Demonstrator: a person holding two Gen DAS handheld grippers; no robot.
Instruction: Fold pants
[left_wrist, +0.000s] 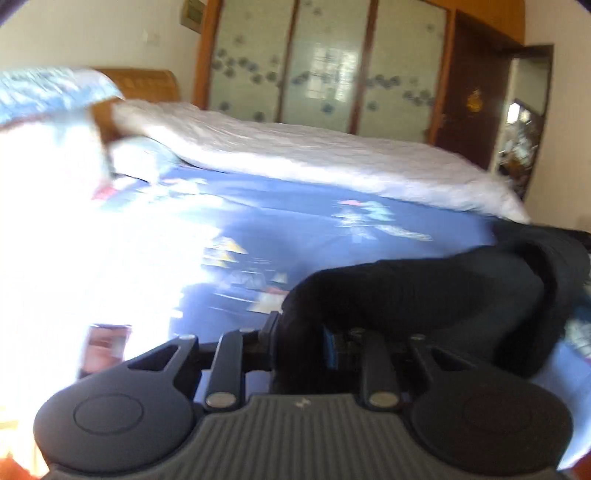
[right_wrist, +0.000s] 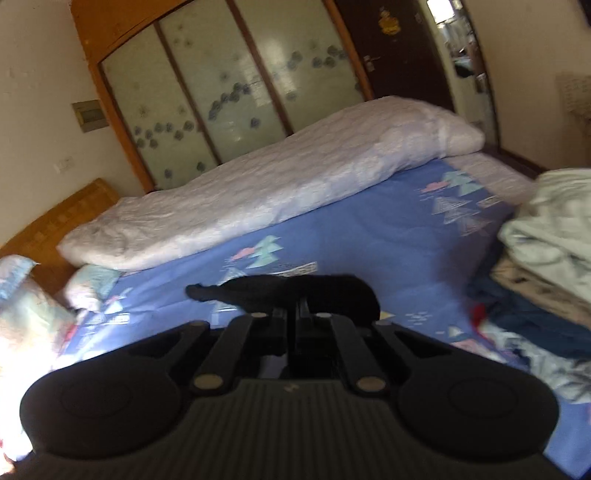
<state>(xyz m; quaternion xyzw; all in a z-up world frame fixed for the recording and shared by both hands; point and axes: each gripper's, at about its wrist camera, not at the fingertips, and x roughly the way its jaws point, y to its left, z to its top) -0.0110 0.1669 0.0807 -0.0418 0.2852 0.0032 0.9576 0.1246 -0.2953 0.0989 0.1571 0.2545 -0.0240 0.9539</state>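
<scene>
On the bed's blue patterned sheet (right_wrist: 369, 229), the left claw (left_wrist: 303, 332) is clenched on one end of the black pants (left_wrist: 424, 288), which are lifted and stretch rightward. The right claw (right_wrist: 295, 314) is pinched tight on the other end of the dark cloth. A clothes pile (right_wrist: 546, 236) lies at far right.

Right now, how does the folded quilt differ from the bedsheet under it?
The quilt is plain pale white; the bedsheet is blue with printed triangles and other shapes. The quilt is thick and bunched into a long roll along the far side by the wardrobe; the bedsheet lies flat across the bed. The black pants hang over the bedsheet, apart from the quilt.
</scene>
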